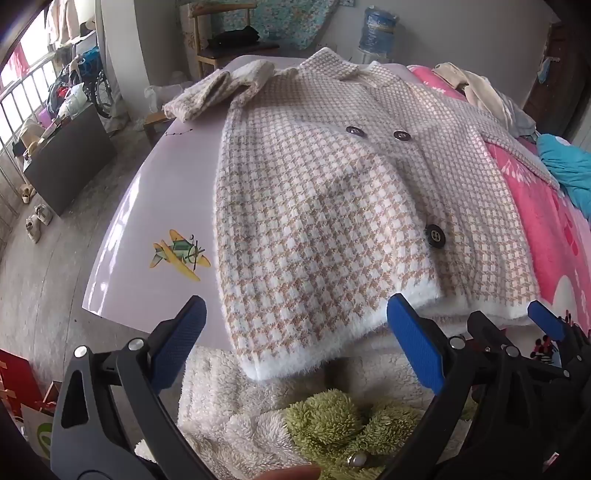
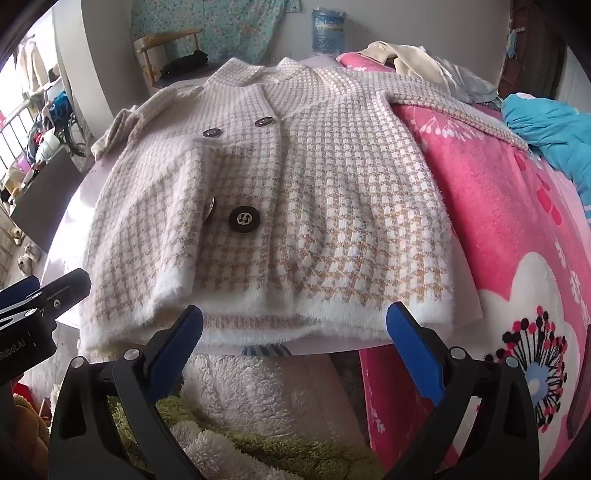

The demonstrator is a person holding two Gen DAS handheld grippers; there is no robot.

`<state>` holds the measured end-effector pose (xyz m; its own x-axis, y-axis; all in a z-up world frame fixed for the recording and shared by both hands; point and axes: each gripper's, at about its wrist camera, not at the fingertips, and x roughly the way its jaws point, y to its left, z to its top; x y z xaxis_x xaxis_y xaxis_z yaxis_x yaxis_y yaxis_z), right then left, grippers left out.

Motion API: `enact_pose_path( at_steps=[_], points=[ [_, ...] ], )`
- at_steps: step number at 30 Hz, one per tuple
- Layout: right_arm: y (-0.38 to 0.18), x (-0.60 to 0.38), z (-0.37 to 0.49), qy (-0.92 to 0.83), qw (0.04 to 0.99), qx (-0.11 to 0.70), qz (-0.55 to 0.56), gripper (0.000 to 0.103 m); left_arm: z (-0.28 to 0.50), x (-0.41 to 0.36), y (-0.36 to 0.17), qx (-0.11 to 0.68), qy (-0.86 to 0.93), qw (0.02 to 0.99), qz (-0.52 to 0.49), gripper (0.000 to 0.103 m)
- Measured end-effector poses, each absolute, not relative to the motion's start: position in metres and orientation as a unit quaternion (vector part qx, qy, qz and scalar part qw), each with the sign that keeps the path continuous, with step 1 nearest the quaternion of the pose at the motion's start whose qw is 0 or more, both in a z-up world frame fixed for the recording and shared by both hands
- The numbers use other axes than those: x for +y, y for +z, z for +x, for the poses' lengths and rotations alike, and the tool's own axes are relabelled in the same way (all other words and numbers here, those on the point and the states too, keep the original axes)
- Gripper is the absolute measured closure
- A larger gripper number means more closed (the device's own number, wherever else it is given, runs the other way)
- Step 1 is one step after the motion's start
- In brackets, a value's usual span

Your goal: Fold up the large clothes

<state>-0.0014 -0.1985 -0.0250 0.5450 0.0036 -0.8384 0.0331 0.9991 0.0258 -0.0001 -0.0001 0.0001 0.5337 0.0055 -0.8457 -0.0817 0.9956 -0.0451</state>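
Observation:
A beige-and-white houndstooth jacket with dark buttons lies front-up on a pale lilac board. Its fuzzy white hem hangs over the near edge. One sleeve is bent at the far left; the other stretches onto the pink blanket. My left gripper hovers open just before the hem's left part, with nothing between its blue pads. My right gripper stands open before the hem's right part, also empty. Each gripper shows in the other's view, the right gripper and the left gripper.
A pink flowered blanket covers the bed on the right, with a teal garment and a beige clothes pile at its far end. A wooden chair and a water jug stand behind. White and green fleece lies below the grippers.

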Motion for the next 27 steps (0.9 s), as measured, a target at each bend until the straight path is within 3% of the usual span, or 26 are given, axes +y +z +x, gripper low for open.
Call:
enact_pose_path(
  at_steps=[27],
  points=[
    [-0.0196, -0.1946, -0.0012, -0.011, 0.882, 0.47, 0.003, 0.006, 0.0001, -0.0058, -0.0045, 0.485, 0.025, 0.873, -0.042, 0.008]
  ],
)
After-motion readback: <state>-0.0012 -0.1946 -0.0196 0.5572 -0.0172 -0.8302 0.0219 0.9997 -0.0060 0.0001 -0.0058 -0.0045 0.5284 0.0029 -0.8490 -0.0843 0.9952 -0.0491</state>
